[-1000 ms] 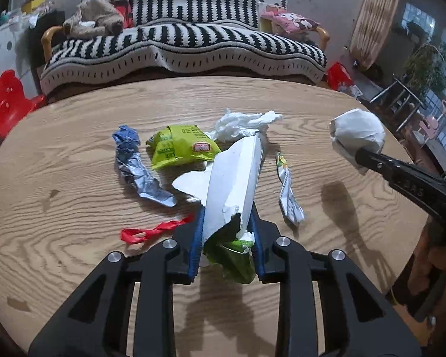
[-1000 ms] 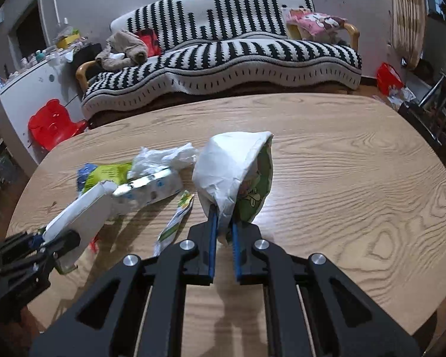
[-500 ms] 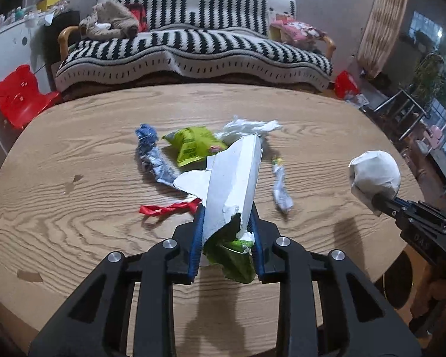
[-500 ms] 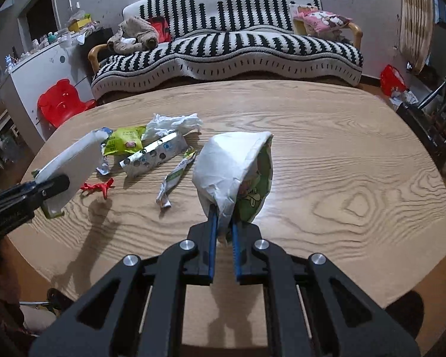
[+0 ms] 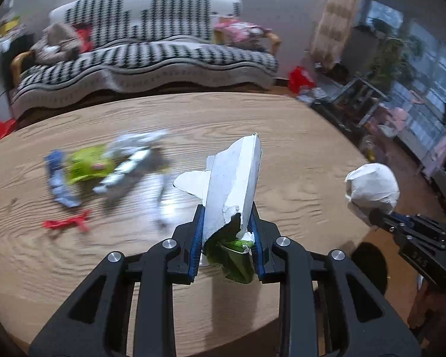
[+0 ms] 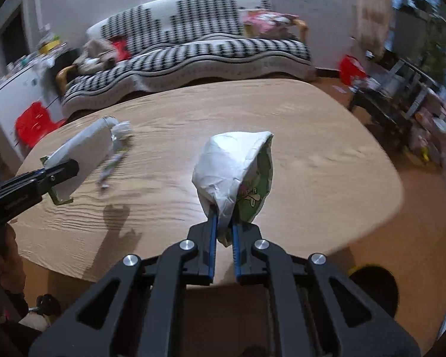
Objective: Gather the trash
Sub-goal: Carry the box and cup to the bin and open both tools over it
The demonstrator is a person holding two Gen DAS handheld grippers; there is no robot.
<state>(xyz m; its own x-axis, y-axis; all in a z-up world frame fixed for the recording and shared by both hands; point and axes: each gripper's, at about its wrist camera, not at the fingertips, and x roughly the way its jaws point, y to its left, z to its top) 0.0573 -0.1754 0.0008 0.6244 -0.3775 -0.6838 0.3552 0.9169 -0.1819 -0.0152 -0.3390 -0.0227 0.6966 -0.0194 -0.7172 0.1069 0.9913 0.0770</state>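
Clearly torn white carton [image 5: 235, 178] (green inside), gripper-held [image 5: 226, 232].

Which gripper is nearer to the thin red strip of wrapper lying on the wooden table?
Left. The left gripper, shut on a torn white carton, hangs just right of the red strip. The right gripper, shut on a crumpled white bag, is beyond the table's right edge.

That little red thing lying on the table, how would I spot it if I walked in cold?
Start at the big oval wooden table in front of the striped sofa, and find the litter heap on its left half. The thin red twisted scrap lies at the heap's near edge, just below the blue-and-silver foil wrapper. It is the only red piece.
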